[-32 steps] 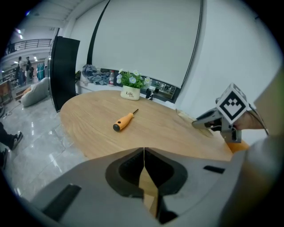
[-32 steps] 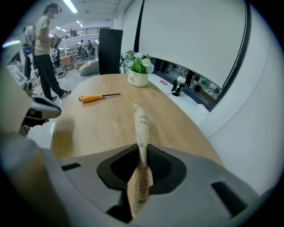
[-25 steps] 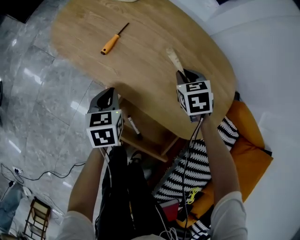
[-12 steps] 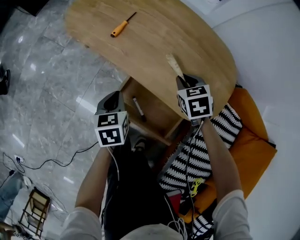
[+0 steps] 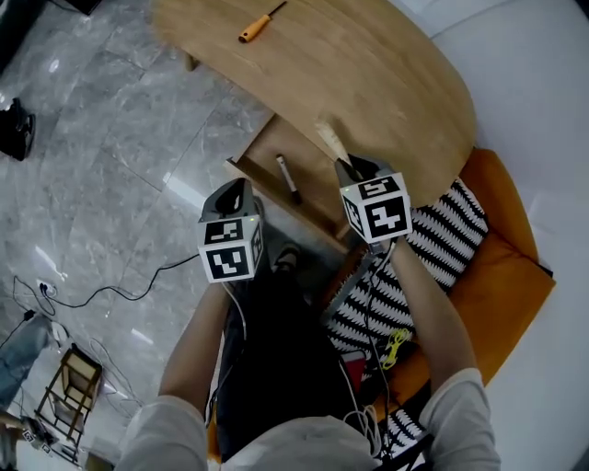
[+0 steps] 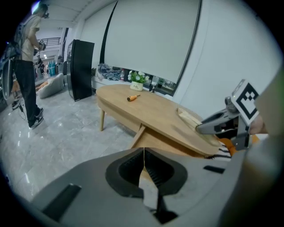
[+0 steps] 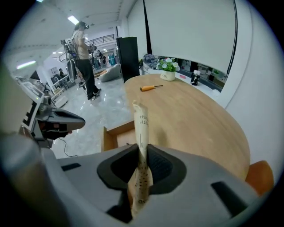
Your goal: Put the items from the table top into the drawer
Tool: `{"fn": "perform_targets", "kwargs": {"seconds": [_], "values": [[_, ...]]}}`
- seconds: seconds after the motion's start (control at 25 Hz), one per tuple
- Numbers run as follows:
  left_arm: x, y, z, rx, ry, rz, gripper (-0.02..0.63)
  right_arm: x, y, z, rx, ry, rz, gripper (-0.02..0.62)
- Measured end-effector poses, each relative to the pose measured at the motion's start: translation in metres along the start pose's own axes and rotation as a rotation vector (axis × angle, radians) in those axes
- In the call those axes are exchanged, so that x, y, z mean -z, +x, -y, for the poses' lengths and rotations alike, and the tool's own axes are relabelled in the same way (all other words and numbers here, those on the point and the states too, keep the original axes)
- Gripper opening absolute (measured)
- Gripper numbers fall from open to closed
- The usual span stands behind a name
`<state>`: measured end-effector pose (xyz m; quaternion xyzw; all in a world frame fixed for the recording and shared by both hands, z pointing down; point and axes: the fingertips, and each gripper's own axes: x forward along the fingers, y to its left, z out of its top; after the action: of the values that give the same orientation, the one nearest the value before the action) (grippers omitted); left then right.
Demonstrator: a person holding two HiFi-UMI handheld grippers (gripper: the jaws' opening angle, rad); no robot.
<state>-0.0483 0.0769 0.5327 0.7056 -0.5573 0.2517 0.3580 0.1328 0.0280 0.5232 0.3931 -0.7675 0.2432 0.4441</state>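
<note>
step in hand: carrying one item to the drawer.

left gripper [image 5: 236, 189] hangs w/ its claw pressed together, nothing in it. it sits left of the drawer, over the floor, near side. looks idle for now; prob. free to fetch the next item.

screwdriver [image 5: 260, 22], orange handle, lies at the far left end of the table [image 5: 386, 74], well apart from both grippers. judged as the item left to move after this one.

drawer [image 5: 267, 152] is pulled out from under the table's near-left edge, open to the top. inside: one dark pen [image 5: 288, 178], lying along the drawer toward its right half. rest of the drawer floor is bare wood, so there's room.

right gripper [image 5: 345, 167] is pinching a thin paper sachet [image 5: 328, 138] by its lower end; the sachet sticks out past the pads, pointing far. it's over the table's near edge, just right of the drawer and pen. how high above the wood, can't tell.

next move, as i read it: shift the right gripper left so the sachet is fully over the open drawer, lower it, then spread the claw. sachet is light and flat and may cling to a pad, so let go low. aim for bare wood beside the pen, not on the front wall.
</note>
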Motion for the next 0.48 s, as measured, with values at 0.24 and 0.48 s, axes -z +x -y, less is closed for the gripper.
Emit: {"fn": "perform_targets", "kwargs": {"seconds": [0.24, 0.48], "values": [[0.031, -0.023, 0.004, -0.003, -0.002, -0.027, 0.011, 0.041, -0.003, -0.04, -0.053, 0.01, -0.039, 0.055], [0.037, -0.027, -0.003, -0.015, -0.015, -0.026, 0.011, 0.049, -0.004, -0.051, -0.071, 0.022, -0.031, 0.061]]}}
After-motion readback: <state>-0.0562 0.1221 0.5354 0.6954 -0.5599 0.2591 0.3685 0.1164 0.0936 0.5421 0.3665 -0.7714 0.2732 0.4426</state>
